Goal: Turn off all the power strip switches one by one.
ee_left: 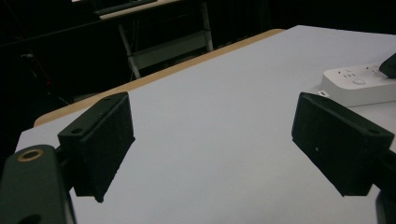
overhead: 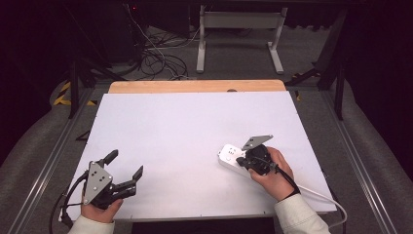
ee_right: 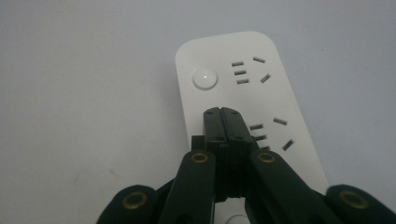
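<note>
Left gripper (overhead: 127, 168): jaws spread wide with nothing between them, resting near the table's near-left corner, well apart from the strip.
Table (overhead: 185, 131): white top with a bare wooden strip along the far edge.
Power strip (overhead: 229, 157): white, lying flat toward the near-right part of the table, its white cable (overhead: 321, 197) running off over the near-right edge.
Right gripper (ee_right: 221, 114): jaws pressed together with nothing between them, tips poised over the strip's top face between two socket groups, just short of a round white button (ee_right: 205, 78) (whether the tips touch the plastic I cannot tell).
Handling: judged a rigid, hard plastic shell, fairly light, smooth enough to slide on the table if pushed sideways; the stiff cable would tug back when it is moved.
Where to hold: best across the two long sides of the body, away from the button and the slots; a press on the button wants a straight downward push.
Writing: no brand, label or lettering can be read on the strip.
</note>
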### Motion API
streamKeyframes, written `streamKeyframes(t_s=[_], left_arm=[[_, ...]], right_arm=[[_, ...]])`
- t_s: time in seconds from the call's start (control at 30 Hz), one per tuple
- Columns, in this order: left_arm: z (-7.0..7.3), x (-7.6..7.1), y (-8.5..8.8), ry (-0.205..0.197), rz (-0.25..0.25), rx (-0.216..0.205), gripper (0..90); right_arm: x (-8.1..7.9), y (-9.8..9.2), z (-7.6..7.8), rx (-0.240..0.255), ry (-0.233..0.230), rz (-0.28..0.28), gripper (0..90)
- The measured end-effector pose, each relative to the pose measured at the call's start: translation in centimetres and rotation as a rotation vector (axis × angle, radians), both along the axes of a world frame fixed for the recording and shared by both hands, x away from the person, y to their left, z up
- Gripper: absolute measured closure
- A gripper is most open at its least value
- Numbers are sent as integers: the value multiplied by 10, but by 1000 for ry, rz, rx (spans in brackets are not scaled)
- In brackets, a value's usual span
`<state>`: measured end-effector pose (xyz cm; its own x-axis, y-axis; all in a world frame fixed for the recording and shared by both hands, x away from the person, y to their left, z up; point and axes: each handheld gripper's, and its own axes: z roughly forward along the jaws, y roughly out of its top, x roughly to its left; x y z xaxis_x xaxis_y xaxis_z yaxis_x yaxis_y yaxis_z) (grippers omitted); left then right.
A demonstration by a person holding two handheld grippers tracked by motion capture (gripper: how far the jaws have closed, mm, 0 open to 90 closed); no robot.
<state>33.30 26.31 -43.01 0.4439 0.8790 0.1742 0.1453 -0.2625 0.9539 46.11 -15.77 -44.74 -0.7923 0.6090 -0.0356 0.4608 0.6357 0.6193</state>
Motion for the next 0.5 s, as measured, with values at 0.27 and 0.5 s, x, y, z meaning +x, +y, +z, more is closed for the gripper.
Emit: streamKeyframes(t_s=[0.27, 0.5], left_arm=[[0, 0, -1, -2, 1, 3, 134], [0, 0, -1, 0, 0, 4, 134]], right_arm=[[0, -1, 0, 2, 3, 5, 900], [0, 0, -1, 1, 5, 1, 900]])
